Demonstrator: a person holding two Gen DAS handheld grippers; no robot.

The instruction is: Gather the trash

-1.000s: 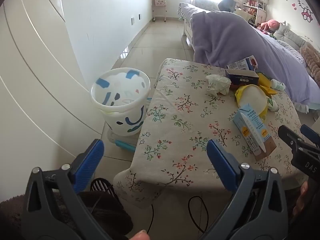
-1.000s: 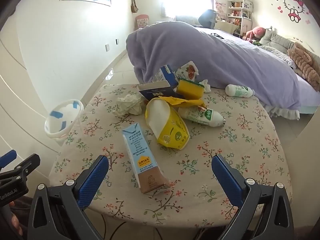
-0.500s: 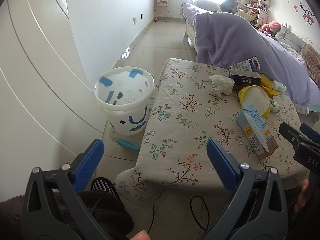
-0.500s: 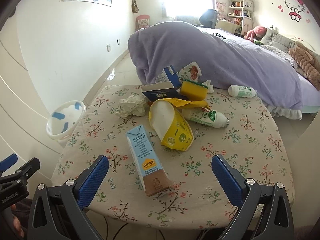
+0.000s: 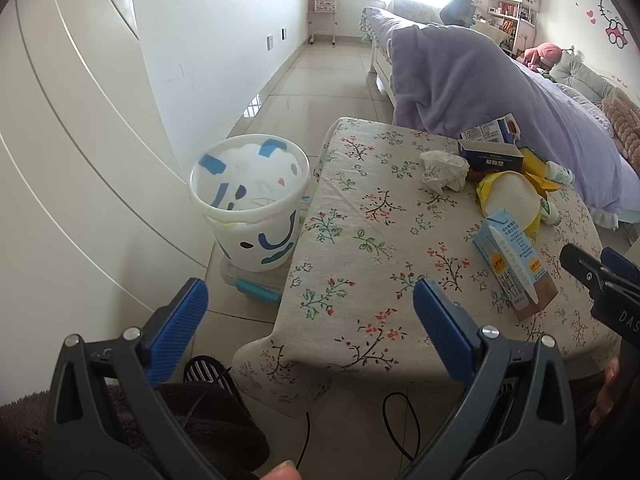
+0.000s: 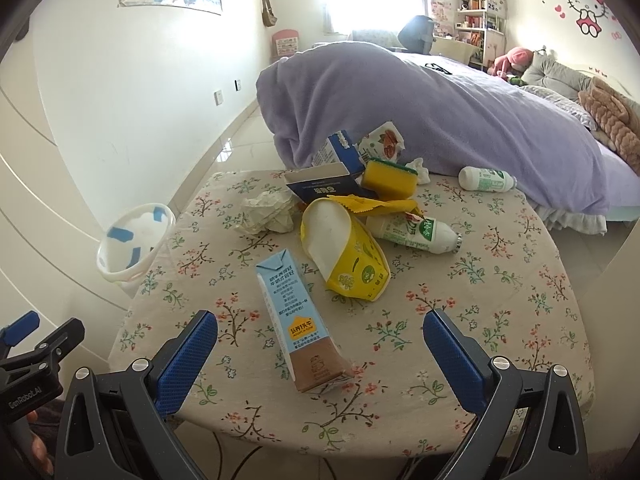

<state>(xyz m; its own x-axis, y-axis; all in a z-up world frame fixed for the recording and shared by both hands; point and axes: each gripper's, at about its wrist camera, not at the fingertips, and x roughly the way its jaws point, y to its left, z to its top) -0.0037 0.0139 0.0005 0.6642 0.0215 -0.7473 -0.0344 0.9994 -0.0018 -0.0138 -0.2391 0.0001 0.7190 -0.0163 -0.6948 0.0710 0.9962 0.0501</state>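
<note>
Trash lies on a floral-cloth table: a blue and brown milk carton nearest me, a yellow paper cup on its side, a crumpled tissue, white bottles, a dark blue box and a yellow sponge. A white bin with blue marks stands on the floor left of the table. My right gripper is open, the carton's near end between its fingers. My left gripper is open and empty over the table's near left corner.
A bed with a purple blanket runs behind the table. A white curved wall is close on the left. A dark slipper and a black cable lie on the tiled floor below the table edge.
Both grippers have drifted slightly; the bin and table sit a little further right in the left wrist view. The right gripper has edged closer to the milk carton. Both stayed open.
</note>
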